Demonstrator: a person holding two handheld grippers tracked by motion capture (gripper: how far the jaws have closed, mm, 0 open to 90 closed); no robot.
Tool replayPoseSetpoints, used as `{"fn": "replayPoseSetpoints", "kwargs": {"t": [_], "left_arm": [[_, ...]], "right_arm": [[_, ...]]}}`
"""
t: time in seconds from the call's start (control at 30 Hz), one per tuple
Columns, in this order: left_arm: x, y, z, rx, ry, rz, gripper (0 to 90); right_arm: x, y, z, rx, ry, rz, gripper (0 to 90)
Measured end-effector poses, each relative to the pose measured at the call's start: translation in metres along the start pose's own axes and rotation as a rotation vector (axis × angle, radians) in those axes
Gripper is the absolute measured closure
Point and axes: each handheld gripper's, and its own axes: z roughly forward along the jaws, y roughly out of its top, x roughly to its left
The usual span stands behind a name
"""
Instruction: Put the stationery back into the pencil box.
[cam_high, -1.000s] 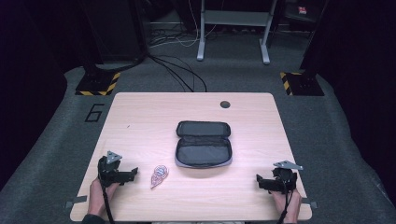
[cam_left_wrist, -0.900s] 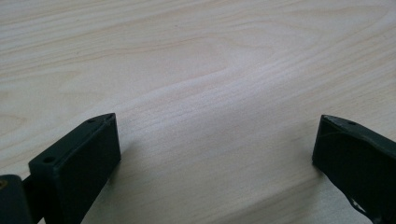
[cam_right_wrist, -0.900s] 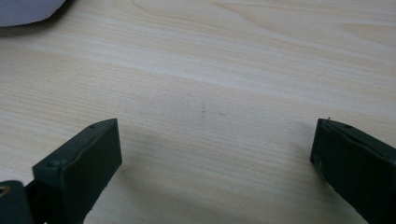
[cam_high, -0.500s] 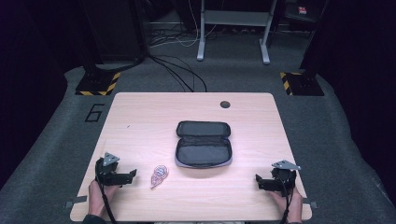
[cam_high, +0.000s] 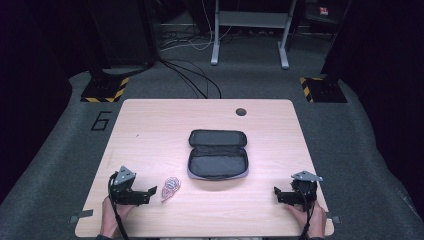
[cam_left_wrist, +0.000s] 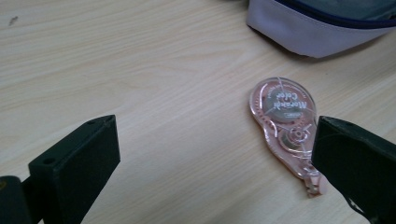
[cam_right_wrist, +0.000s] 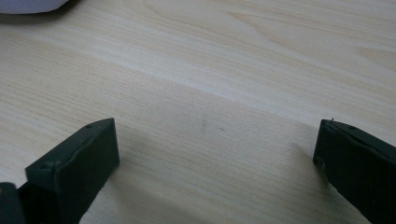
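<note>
Left gripper (cam_left_wrist: 212, 163): jaws spread, just beside pink translucent correction-tape dispenser (cam_left_wrist: 286, 128).
Right gripper (cam_right_wrist: 217, 163): jaws spread, right of open grey fabric pouch (cam_high: 218, 155).

I read a "6" (cam_high: 102, 120) marked on the floor at upper left; the pink tape dispenser (cam_left_wrist: 286, 129) carries "Color" lettering, the rest too blurred to read.

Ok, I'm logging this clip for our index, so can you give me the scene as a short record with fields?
surface: wooden table
case: open zip pouch, lying flat mid-table
small item: pink clear correction tape dispenser, flat on the table, left of the pouch
left gripper: open, low over the table, dispenser near one of its fingers, not gripped
right gripper: open, over bare wood, holding nothing
</note>
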Motion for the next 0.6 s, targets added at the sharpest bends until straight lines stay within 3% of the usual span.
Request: {"fn": "replayPoseSetpoints", "kwargs": {"t": [0.27, 0.3, 0.47, 0.57, 0.6], "left_arm": [[-0.019, -0.003, 0.008, -0.015, -0.031, 0.000, 0.6], [-0.024, -0.004, 0.012, -0.034, -0.044, -0.015, 0.7], [-0.032, -0.005, 0.023, -0.016, -0.060, -0.042, 1.2], [-0.037, -0.005, 0.027, -0.014, -0.059, -0.035, 1.2], [-0.041, -0.005, 0.030, -0.002, -0.064, -0.011, 1.3]], "right_arm": [[0.001, 0.000, 0.000, -0.005, -0.001, 0.014, 0.0], [0.001, 0.000, 0.000, -0.005, -0.001, 0.013, 0.0], [0.001, 0.000, 0.000, -0.005, -0.001, 0.014, 0.0], [0.001, 0.000, 0.000, -0.005, -0.001, 0.014, 0.0], [0.001, 0.000, 0.000, -0.005, -0.001, 0.014, 0.0]]}}
